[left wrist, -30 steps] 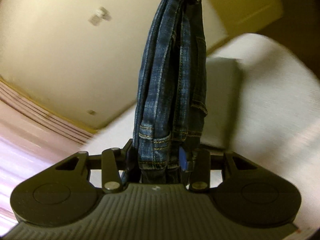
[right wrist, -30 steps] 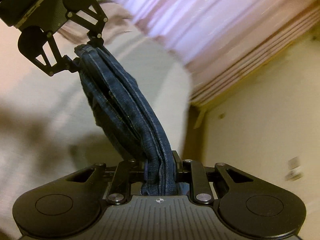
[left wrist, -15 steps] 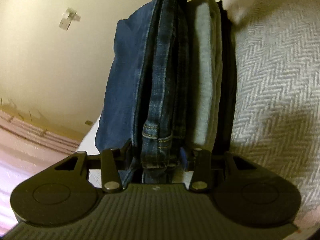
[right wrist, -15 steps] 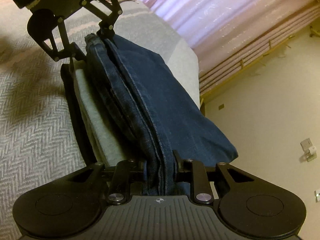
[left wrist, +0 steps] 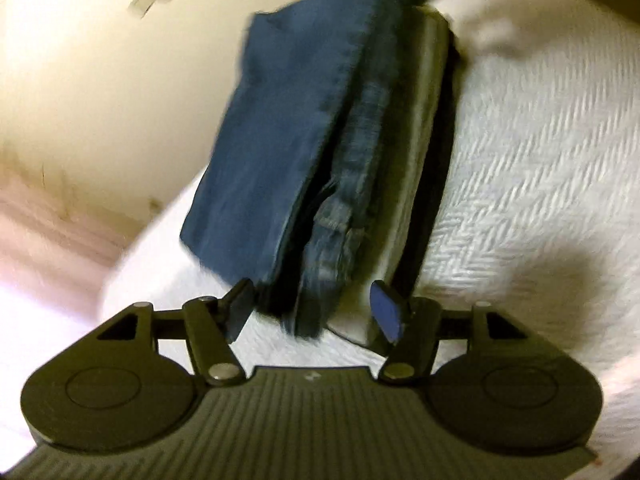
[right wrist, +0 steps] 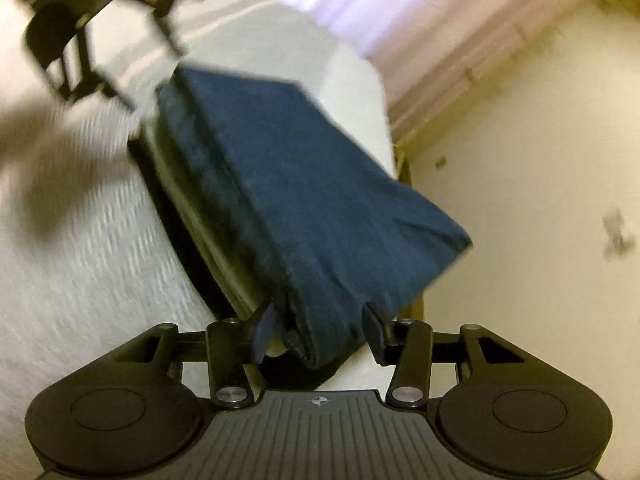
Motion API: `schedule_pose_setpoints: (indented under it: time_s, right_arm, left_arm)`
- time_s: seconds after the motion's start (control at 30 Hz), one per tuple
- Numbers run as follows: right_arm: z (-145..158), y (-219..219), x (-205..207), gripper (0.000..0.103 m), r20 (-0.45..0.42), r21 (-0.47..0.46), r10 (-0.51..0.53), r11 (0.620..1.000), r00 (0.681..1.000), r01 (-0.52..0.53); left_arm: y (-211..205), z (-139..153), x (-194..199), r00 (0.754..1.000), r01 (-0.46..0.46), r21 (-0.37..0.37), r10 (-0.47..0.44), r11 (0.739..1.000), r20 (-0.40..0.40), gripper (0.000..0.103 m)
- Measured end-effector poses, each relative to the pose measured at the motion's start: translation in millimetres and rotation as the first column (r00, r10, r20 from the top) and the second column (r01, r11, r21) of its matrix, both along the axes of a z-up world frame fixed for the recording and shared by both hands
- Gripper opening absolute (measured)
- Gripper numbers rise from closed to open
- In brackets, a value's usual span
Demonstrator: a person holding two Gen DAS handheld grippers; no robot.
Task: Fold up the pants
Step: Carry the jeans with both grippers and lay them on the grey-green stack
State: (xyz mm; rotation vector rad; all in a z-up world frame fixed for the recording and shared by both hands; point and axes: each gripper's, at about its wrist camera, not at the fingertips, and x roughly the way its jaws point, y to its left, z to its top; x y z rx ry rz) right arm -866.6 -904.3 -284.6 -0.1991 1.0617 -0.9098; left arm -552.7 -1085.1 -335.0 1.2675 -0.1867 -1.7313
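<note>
The folded blue jeans [left wrist: 288,120] lie flat on top of a stack of folded clothes, a grey garment [left wrist: 424,120] over a black one [left wrist: 436,200], on the white bedspread [left wrist: 540,160]. My left gripper [left wrist: 314,312] is open, its fingers either side of the jeans' near end and not touching them. In the right wrist view the jeans [right wrist: 312,184] fill the middle, and my right gripper [right wrist: 320,332] is open around their folded edge. The left gripper [right wrist: 80,40] shows blurred at the far end.
The stack sits near the bed's edge; the bedspread [right wrist: 80,260] spreads wide on one side. A cream wall [right wrist: 520,160] and pink curtain [right wrist: 360,0] lie beyond. Both views are motion-blurred.
Both grippers held the jeans shut a second ago and carried them down onto the stack. Now both have opened, and the jeans rest on the stack.
</note>
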Motion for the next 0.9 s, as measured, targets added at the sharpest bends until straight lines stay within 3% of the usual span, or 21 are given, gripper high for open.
schedule_pose_setpoints:
  time_s: [0.07,0.13,0.2,0.23,0.3,0.33,0.37,0.43,0.57,0.6,0.67,0.73,0.8,0.9]
  right_arm:
    - [18.7,4.7,0.1,0.044,0.106,0.040,-0.060,0.998,0.993,0.056]
    - [21.9,3.1,4.3,0.044,0.125,0.048,-0.096,0.995,0.987,0.091]
    - [17.9,-2.4,10.0,0.044,0.124,0.058,-0.083,0.995,0.989,0.076]
    - [21.4,-7.7,6.8,0.044,0.180,0.082,-0.097,0.993,0.979,0.084]
    - [38.3,-19.7,-5.4,0.044,0.355,0.146,-0.169,0.981,0.919,0.125]
    - [46.2,-31.7,-14.0,0.044,0.436,0.189,-0.226,0.969,0.871,0.157]
    - [50.5,-43.6,-21.1,0.044,0.477,0.219,-0.270,0.958,0.836,0.184]
    - [52.5,-76.2,-36.8,0.046,0.523,0.254,-0.342,0.937,0.781,0.241]
    - [41.8,-145.3,-62.9,0.062,0.550,0.311,-0.447,0.894,0.706,0.323]
    - [35.1,-163.4,-69.6,0.063,0.564,0.355,-0.480,0.876,0.673,0.327]
    - [27.8,-184.9,-76.2,0.063,0.562,0.403,-0.509,0.857,0.652,0.322]
    - [24.7,-198.9,-83.7,0.063,0.588,0.453,-0.526,0.843,0.614,0.289]
    - [28.7,-206.7,-90.9,0.060,0.599,0.480,-0.538,0.834,0.592,0.272]
    - [31.7,-213.3,-98.3,0.042,0.613,0.505,-0.535,0.831,0.581,0.232]
  left_arm:
    - [4.4,19.4,12.2,0.987,-0.075,0.028,0.078,0.997,-0.142,0.060]
    - [2.9,39.9,17.9,0.948,-0.139,0.041,0.145,0.989,-0.285,0.060]
    - [-3.7,53.5,18.3,0.917,-0.168,0.031,0.167,0.985,-0.362,0.060]
    - [-10.1,56.4,15.7,0.906,-0.167,0.024,0.163,0.986,-0.391,0.060]
    - [-26.3,59.0,13.6,0.883,-0.177,0.034,0.174,0.984,-0.437,0.060]
    - [-33.3,61.0,11.6,0.870,-0.183,0.032,0.177,0.983,-0.461,0.060]
    - [-40.9,61.9,11.6,0.857,-0.191,0.038,0.186,0.981,-0.480,0.060]
    - [-55.2,57.9,9.1,0.843,-0.212,0.071,0.219,0.975,-0.491,0.059]
    - [-73.1,32.7,23.4,0.818,-0.239,0.204,0.310,0.949,-0.485,0.061]
    - [-75.5,25.5,23.4,0.821,-0.236,0.214,0.312,0.948,-0.477,0.061]
    - [-78.5,14.4,20.1,0.832,-0.233,0.232,0.317,0.944,-0.456,0.062]
    - [-76.4,16.0,22.4,0.816,-0.240,0.249,0.334,0.938,-0.472,0.060]
    - [-75.1,27.2,30.1,0.772,-0.244,0.280,0.361,0.928,-0.523,0.059]
    - [-71.9,55.7,61.7,0.638,-0.304,0.284,0.416,0.909,-0.648,0.058]
